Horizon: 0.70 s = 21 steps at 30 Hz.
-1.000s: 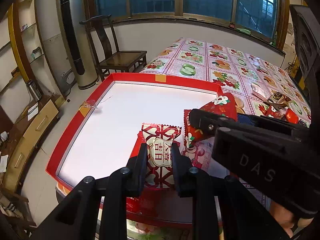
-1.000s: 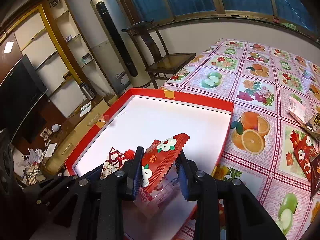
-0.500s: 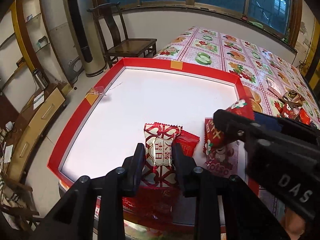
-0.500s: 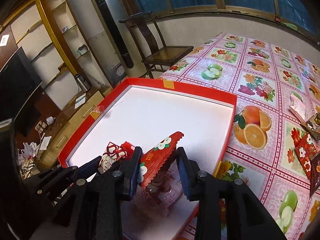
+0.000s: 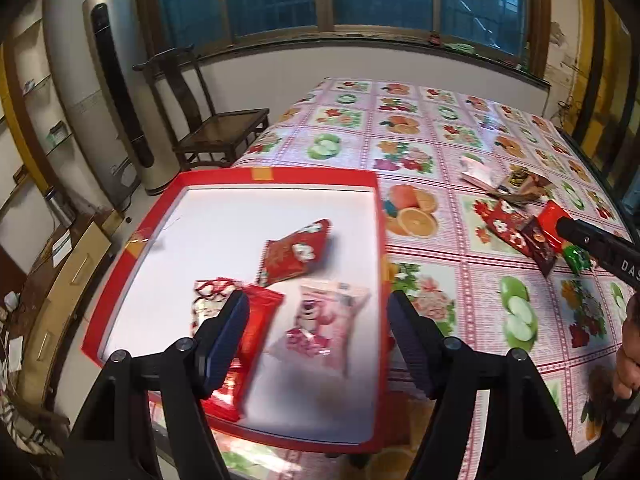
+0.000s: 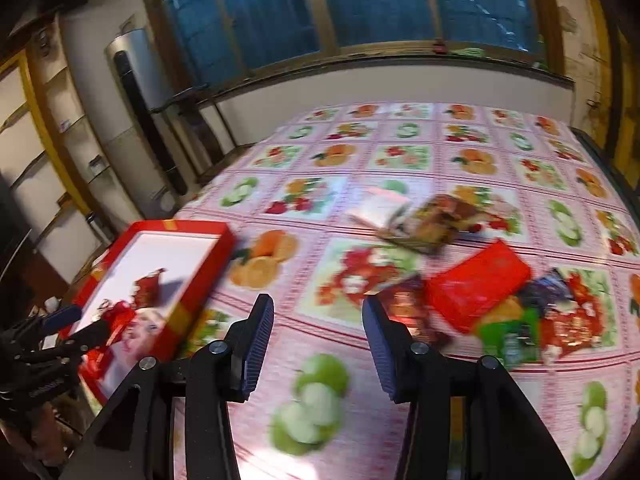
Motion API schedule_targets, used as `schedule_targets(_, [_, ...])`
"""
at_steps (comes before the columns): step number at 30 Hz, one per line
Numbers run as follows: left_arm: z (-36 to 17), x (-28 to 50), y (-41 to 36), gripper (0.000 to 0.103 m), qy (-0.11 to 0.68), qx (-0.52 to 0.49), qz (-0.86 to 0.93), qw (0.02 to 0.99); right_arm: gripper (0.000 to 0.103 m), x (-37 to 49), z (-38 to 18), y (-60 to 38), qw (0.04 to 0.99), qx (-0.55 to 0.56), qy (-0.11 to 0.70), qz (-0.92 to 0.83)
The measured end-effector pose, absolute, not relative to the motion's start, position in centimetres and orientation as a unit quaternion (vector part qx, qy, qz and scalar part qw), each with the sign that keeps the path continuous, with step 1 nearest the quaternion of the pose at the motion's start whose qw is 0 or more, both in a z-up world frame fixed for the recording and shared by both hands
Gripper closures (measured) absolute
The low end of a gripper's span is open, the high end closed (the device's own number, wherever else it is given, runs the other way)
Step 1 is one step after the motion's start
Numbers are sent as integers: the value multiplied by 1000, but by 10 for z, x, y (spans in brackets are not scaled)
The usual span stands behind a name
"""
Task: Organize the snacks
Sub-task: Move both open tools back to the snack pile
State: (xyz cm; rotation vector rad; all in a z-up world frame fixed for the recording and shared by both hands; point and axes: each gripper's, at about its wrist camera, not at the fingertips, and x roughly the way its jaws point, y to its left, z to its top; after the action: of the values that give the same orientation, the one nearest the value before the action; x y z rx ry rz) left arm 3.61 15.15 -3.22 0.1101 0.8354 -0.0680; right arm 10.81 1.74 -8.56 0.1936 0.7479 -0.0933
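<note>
Left tongs (image 5: 318, 320): jaws stand wide apart, having just been opening, with nothing gripped. They sit above the near end of the red tray (image 5: 378, 240); the packets below lie loose on the tray floor, clear of both pads.

Tray contents, counted from the left wrist view: four packets. Nearest, a plain red packet (image 5: 248, 344) running under the left jaw, its near end at the tray's front edge. Just beside it to the left, a red-and-white patterned packet (image 5: 208, 300), partly hidden by the same jaw. To the right, a pink packet with a bear figure (image 5: 324, 320). Beyond these, toward mid-tray, a red packet with white flowers (image 5: 296, 254), lying tilted. The far half of the tray is bare white.

Right tongs (image 6: 318, 344): jaws partly open, having just been opening, holding nothing. They hang over the fruit-patterned tablecloth (image 6: 320, 408) of the table, to the right of the tray and well apart from it.

Loose snacks on the table, right wrist view, badly blurred: a near cluster just beyond the right jaw comprising one large red packet (image 6: 476, 286), one dark reddish packet (image 6: 404, 308), one green packet (image 6: 508, 338), one purple packet (image 6: 548, 290) and one red patterned packet (image 6: 572, 330). Farther out, one white packet (image 6: 380, 206) touching one brown packet (image 6: 436, 220). An exact total cannot be told.

One wooden chair (image 5: 216, 128) stands beyond the table's far left corner.
</note>
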Motion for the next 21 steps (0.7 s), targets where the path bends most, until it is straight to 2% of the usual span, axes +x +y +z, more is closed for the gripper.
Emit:
schedule_targets(10, [-48, 62, 26, 31, 448, 79, -122, 882, 53, 39, -88, -170, 891, 223, 330, -217])
schedule_targets(16, [-55, 102, -29, 31, 474, 74, -114, 870, 53, 40, -101, -196, 876, 284, 321, -222])
schedule_targets(21, [-68, 128, -59, 31, 492, 79, -90, 862, 53, 46, -103, -194, 879, 269, 317, -235])
